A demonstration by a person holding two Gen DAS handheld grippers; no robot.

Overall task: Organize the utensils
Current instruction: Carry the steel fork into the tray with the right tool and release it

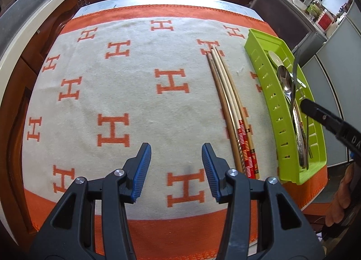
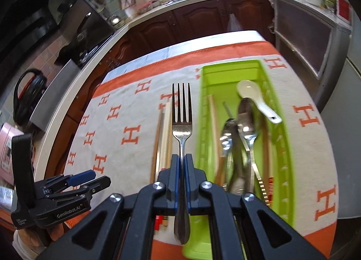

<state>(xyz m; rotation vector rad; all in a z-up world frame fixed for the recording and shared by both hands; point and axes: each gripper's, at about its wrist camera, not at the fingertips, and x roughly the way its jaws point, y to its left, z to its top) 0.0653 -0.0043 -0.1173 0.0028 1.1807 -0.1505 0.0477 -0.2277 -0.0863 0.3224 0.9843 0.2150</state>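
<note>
Above the left edge of the green tray, your right gripper is clamped on the handle of a metal fork, tines pointing away from you. Inside the tray lie two metal spoons, a white ceramic spoon and what look like chopsticks, blurred. Just left of the tray, a bundle of chopsticks rests on the orange-and-white cloth covering the worktop. Your left gripper hovers over bare cloth, its blue-padded jaws apart and holding nothing, well left of the tray.
</note>
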